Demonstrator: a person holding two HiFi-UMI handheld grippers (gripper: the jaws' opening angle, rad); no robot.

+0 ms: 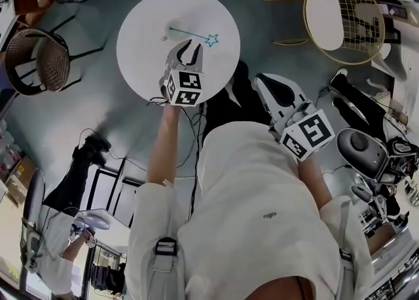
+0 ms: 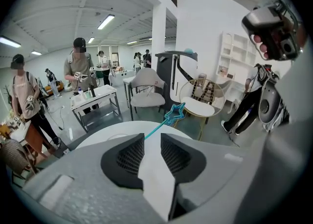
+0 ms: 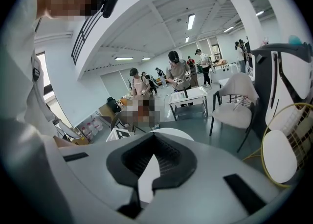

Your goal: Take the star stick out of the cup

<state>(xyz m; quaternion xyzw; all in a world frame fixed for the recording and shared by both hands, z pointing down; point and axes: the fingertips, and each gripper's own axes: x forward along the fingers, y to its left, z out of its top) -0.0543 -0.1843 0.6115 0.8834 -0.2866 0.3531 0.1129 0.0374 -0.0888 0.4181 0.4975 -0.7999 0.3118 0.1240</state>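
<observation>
Two risks, neither large.

Round white table (image 1: 141, 63): small top with bare floor all around. Anything pushed over the edge drops a long way, and nothing is there to catch it.

Right gripper (image 3: 154, 137): it hangs near the person's body, right of the table and well apart from it. Its fingers are closed tip to tip with nothing between them. It is out of the action, so it can't steady or catch anything if the left side fumbles.

Left gripper (image 1: 190, 48): it is over the near half of the table. Its fingers (image 2: 129, 157) are spread wide and grip nothing. The stick shows just beyond the tips, in line with the gap, and the pads do not press on it. The main risk is a sideways or forward move from here, because either open finger could clip the stick and sweep it along.

Star stick (image 1: 190, 33): thin and teal, it lies across the middle of the table, just far of the left fingertips, with the plain end to the left. I can't tell if it is fully at rest. A round, light shaft rolls easily, so a nudge could send it towards the right edge.

Star (image 1: 211, 40): this is the end nearest the right edge, so it goes over first.

Cup: I can't pick one out in any view. The stick looks to be out of it already.
</observation>
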